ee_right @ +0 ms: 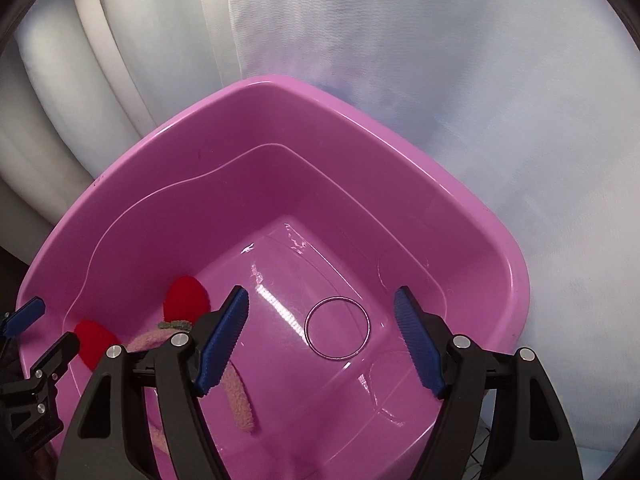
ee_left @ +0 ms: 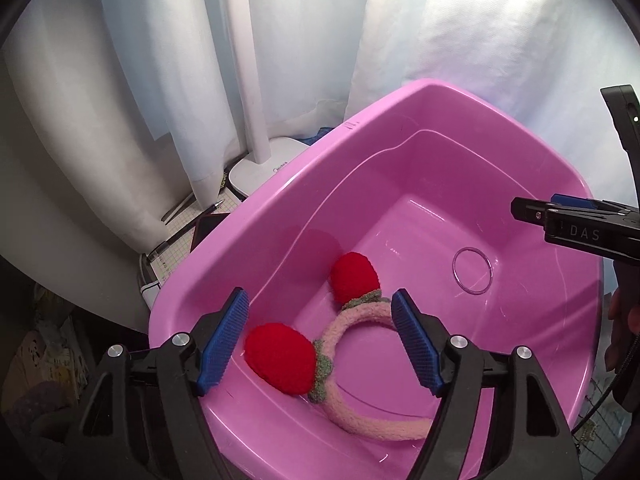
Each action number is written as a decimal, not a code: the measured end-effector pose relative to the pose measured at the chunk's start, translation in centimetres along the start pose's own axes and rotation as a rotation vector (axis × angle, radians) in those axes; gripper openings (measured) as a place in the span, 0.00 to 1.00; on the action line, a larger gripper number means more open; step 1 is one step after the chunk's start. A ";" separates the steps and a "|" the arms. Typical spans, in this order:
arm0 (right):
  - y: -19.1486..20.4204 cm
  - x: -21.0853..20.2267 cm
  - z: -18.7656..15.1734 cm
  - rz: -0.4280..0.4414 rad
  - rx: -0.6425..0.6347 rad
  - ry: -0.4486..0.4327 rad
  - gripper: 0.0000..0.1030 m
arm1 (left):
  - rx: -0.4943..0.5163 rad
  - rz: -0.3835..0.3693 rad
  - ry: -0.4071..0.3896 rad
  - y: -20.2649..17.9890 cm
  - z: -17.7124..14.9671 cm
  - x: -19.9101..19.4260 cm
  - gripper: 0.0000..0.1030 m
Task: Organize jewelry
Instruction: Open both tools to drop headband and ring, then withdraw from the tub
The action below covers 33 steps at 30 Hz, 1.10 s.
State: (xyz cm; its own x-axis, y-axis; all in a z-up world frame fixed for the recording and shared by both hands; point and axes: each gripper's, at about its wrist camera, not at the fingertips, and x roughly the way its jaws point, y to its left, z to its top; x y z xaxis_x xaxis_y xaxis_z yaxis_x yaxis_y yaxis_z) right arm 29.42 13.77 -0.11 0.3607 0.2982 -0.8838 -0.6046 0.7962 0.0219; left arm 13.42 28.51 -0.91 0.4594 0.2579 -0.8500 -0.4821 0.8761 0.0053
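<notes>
A pink plastic tub (ee_left: 280,188) (ee_right: 508,264) holds a fuzzy pink headband (ee_left: 360,420) (ee_right: 240,396) with two red strawberry puffs (ee_left: 280,364) (ee_right: 186,300). A thin clear bangle (ee_left: 472,270) (ee_right: 337,328) lies flat on the tub floor to the right of the headband. My left gripper (ee_left: 320,344) is open above the headband, which lies between and below its blue pads. My right gripper (ee_right: 322,344) is open above the bangle; its side also shows in the left wrist view (ee_left: 532,210). Neither gripper holds anything.
White curtains hang behind the tub. A white lamp base (ee_left: 264,164) with a white pole stands left of the tub. A pen (ee_left: 212,208), a dark notebook (ee_left: 208,228) and a gridded cutting mat (ee_left: 176,252) lie at the left.
</notes>
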 end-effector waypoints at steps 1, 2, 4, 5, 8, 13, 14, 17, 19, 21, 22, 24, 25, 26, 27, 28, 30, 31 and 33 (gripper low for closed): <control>0.0 -0.2 0.0 0.004 0.003 -0.004 0.70 | -0.006 -0.002 0.004 0.1 -0.1 -0.1 0.70; -0.1 -0.4 -0.1 0.010 0.006 -0.007 0.70 | -0.014 -0.006 0.007 0.2 -0.1 -0.3 0.70; -0.2 -0.9 -0.3 0.018 0.011 -0.014 0.70 | -0.023 -0.010 0.008 0.4 -0.2 -0.4 0.70; 0.1 -1.2 -0.4 0.021 0.013 -0.018 0.70 | -0.025 -0.010 0.008 0.4 -0.3 -0.5 0.70; 0.6 -2.1 -0.7 0.035 0.014 -0.036 0.70 | -0.027 -0.009 -0.003 0.6 -0.5 -1.1 0.71; 0.5 -3.7 -1.2 0.050 0.016 -0.068 0.70 | -0.033 -0.014 -0.024 1.2 -1.0 -2.7 0.71; 0.5 -4.3 -1.5 0.056 0.018 -0.081 0.70 | -0.032 -0.015 -0.032 1.3 -1.2 -3.1 0.71; 0.3 -6.8 -2.8 0.084 0.028 -0.129 0.70 | -0.023 -0.019 -0.058 1.4 -1.8 -4.4 0.73; 0.3 -7.6 -3.7 0.096 0.039 -0.158 0.70 | -0.010 -0.030 -0.071 1.2 -2.4 -5.2 0.73; -0.3 -9.1 -5.2 0.110 0.057 -0.181 0.70 | 0.005 -0.046 -0.086 0.9 -3.1 -6.1 0.73; -0.6 -9.9 -6.1 0.112 0.066 -0.194 0.70 | 0.013 -0.056 -0.094 0.7 -3.4 -6.6 0.73; -1.2 -12.0 -8.0 0.108 0.087 -0.221 0.70 | 0.031 -0.075 -0.110 0.2 -4.2 -7.6 0.74; -1.8 -11.7 -9.3 0.106 0.103 -0.233 0.70 | 0.040 -0.085 -0.117 -0.1 -4.6 -8.0 0.75; -2.4 -12.5 -10.4 0.104 0.120 -0.244 0.70 | 0.051 -0.094 -0.122 -0.5 -4.9 -8.5 0.75; -2.9 -13.3 -11.7 0.097 0.136 -0.256 0.70 | 0.061 -0.108 -0.126 -0.8 -5.3 -8.8 0.76; -3.5 -14.1 -12.9 0.087 0.155 -0.268 0.70 | 0.072 -0.119 -0.130 -1.2 -5.8 -9.2 0.76; -4.9 -15.8 -15.6 0.069 0.197 -0.289 0.70 | 0.094 -0.140 -0.133 -2.0 -6.8 -9.9 0.77; -5.6 -16.4 -17.0 0.056 0.219 -0.301 0.70 | 0.105 -0.153 -0.134 -2.5 -7.3 -10.2 0.77; -6.9 -18.4 -20.3 0.019 0.262 -0.323 0.70 | 0.128 -0.177 -0.136 -3.5 -8.4 -10.8 0.77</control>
State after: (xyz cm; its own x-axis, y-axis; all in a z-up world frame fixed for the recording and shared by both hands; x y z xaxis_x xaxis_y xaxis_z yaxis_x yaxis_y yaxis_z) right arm 12.56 -7.85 6.53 0.5805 0.4310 -0.6908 -0.4273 0.8835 0.1921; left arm 3.85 19.27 3.85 0.6285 0.1409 -0.7649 -0.2906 0.9548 -0.0630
